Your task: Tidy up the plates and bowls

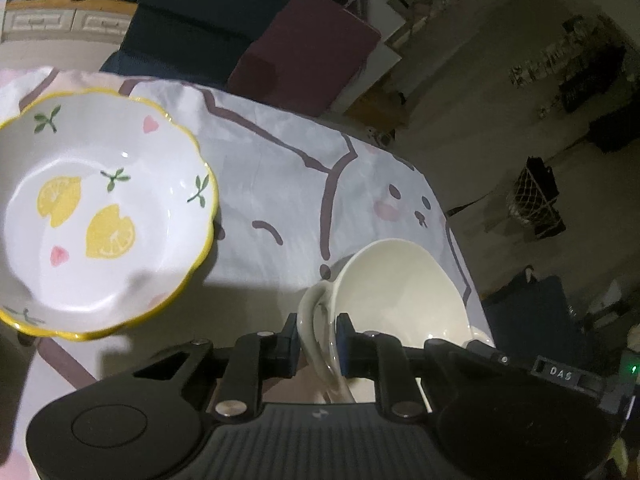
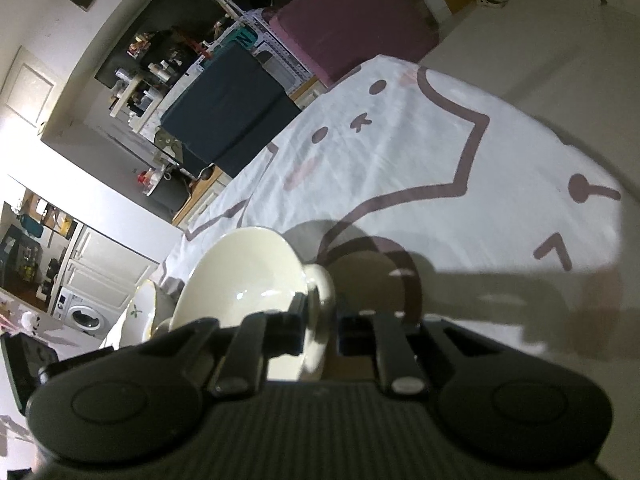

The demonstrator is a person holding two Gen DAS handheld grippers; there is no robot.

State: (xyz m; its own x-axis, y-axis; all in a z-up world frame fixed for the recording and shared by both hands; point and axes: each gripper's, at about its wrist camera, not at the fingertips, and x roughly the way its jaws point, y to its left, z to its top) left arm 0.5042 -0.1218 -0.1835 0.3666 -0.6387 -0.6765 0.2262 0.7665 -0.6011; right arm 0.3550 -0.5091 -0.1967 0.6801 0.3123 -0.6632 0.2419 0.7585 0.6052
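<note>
A cream bowl (image 1: 400,292) with a loop handle on each side is held between both grippers. My left gripper (image 1: 318,332) is shut on its left handle (image 1: 312,320). In the right wrist view the same bowl (image 2: 240,280) shows from outside, and my right gripper (image 2: 322,316) is shut on the other handle (image 2: 320,292). The bowl casts a shadow on the cloth beyond it. A scalloped plate (image 1: 104,216) with a yellow rim and lemon pattern lies on the cloth to the left of the bowl; only its edge (image 2: 144,312) shows in the right wrist view.
The table wears a white cloth (image 1: 280,168) with purple cartoon drawings, and its right edge (image 1: 452,224) drops to the floor. Dark blue (image 1: 200,20) and maroon (image 1: 308,48) cushions stand past the far edge. Bare cloth (image 2: 420,140) stretches ahead of the right gripper.
</note>
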